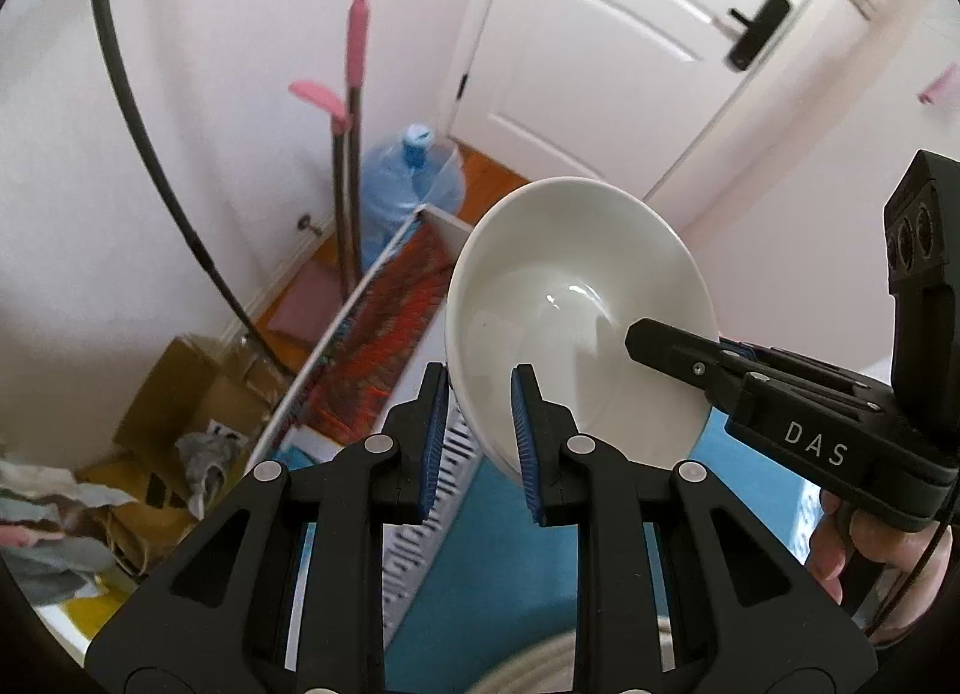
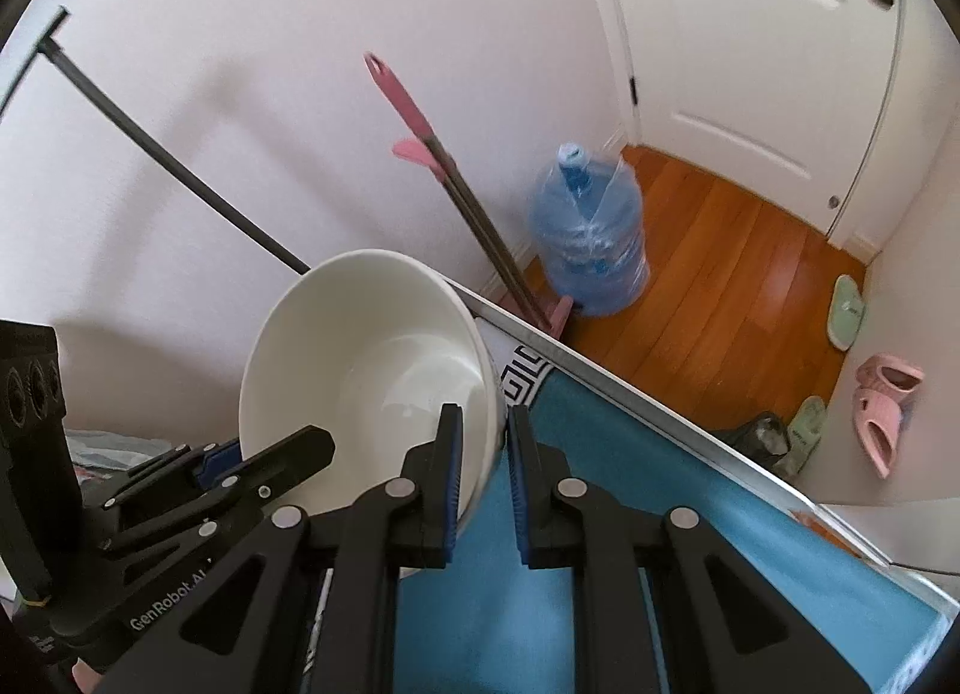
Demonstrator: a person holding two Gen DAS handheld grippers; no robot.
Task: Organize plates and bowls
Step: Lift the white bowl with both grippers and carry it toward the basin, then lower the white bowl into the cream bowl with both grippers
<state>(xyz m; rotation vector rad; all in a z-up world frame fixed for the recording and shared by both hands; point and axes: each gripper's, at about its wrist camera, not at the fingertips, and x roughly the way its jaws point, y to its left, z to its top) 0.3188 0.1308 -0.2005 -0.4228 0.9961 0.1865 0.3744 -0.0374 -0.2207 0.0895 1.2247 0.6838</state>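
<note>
One white bowl point(image 1: 576, 298), empty, both grippers clamping rim

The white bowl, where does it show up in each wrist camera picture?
Left wrist view: the white bowl sits centre right, just above this camera's tool.
Right wrist view: the white bowl sits left of centre, at lower middle height.
Shared landmark: the blue water jug on the floor by the wall.

Below my fingers lies the table point(image 2: 690, 442) with its pale metal edge, covered by a blue cloth point(image 2: 600, 514) (white key-pattern border point(image 2: 522, 370) near the far corner); at my near side a white plate rim point(image 1: 528, 670) rests on it.
</note>
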